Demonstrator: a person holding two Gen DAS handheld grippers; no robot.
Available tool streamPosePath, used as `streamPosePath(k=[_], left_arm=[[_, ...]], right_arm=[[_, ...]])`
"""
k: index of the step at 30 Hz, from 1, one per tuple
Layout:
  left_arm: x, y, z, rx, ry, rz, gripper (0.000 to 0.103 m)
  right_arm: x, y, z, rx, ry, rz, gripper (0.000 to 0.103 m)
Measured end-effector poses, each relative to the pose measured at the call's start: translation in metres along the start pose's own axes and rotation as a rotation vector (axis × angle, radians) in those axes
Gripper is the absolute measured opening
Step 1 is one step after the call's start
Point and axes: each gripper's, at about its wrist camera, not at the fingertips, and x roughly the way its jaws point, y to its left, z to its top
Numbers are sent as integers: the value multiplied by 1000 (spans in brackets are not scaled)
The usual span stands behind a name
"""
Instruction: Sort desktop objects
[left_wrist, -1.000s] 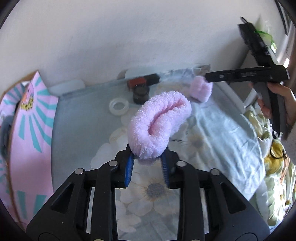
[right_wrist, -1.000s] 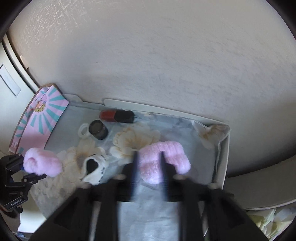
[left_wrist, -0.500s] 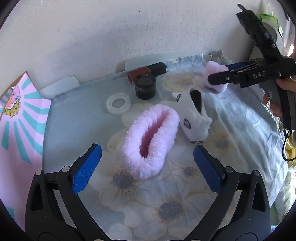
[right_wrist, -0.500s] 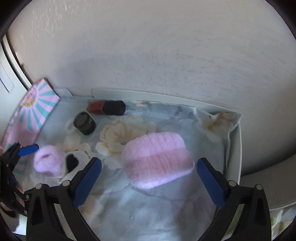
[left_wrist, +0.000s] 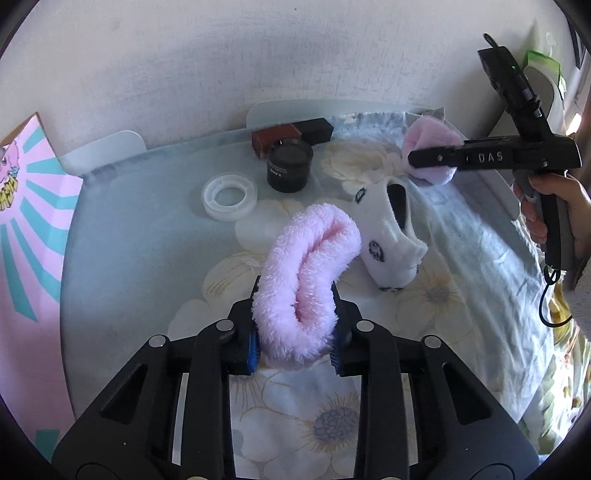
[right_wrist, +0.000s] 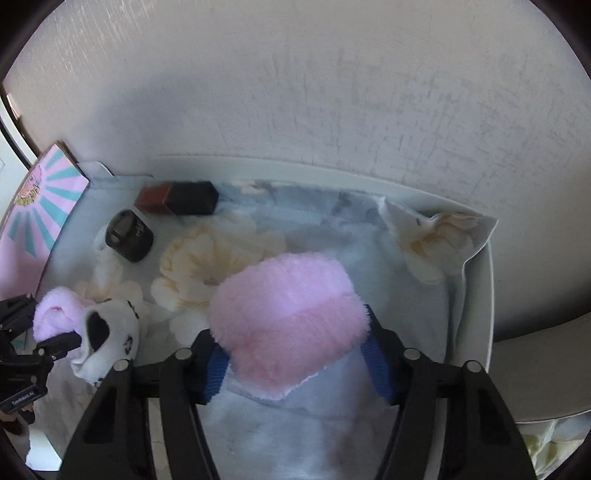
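The left gripper (left_wrist: 294, 325), jaws just closed, clamps a fluffy pink sock (left_wrist: 306, 284) on the floral cloth (left_wrist: 147, 229). The right gripper (right_wrist: 295, 354), likewise closing, squeezes another pink sock (right_wrist: 288, 314). A white sock (left_wrist: 391, 236) lies at two o'clock from the left one.

Two fuzzy pink socks: one (left_wrist: 306, 273) curled, opening up, mid floral cloth (left_wrist: 461, 295); other (right_wrist: 291, 317) folded flat near cloth's right edge. White sock (left_wrist: 391, 236) with black prints lies between them. Black jar (left_wrist: 290, 166), clear tape ring (left_wrist: 229, 197), brown-black box (left_wrist: 291, 134) along back edge.
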Motion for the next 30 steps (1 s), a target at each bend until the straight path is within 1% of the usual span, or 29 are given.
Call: streamPosePath(k=[1, 2, 3, 5, 8, 13, 17, 19, 22, 27, 30], left_arm=[[-3, 1, 1, -5, 1, -1, 25], [-7, 2, 2, -10, 1, -5, 25], [-14, 3, 4, -20, 2, -11, 25], [-26, 4, 9, -34, -3, -14, 25], [-57, 8, 20, -51, -26, -15, 25], [-116, 20, 37, -55, -56, 1, 25], [-157, 39, 46, -67, -59, 10, 25], [-173, 52, 49, -74, -63, 17, 25], [-203, 74, 46, -87, -81, 52, 25], [-236, 114, 33, -121, -91, 131, 25], [-244, 140, 19, -164, -74, 177, 25]], right_arm=[[-4, -2, 1, 7, -10, 1, 37], [-10, -4, 3, 17, -22, 8, 32], [-15, -5, 4, 23, -24, 15, 25], [-25, -4, 7, 24, -24, 22, 25], [-47, 5, 12, -1, -26, 22, 24], [-88, 35, 24, -46, -18, 53, 24], [-117, 74, 47, -111, -13, 81, 24], [-120, 93, 57, -140, -8, 101, 24], [-129, 132, 74, -194, -9, 133, 24], [-122, 207, 100, -278, -2, 173, 24], [-111, 251, 111, -321, 17, 238, 24]])
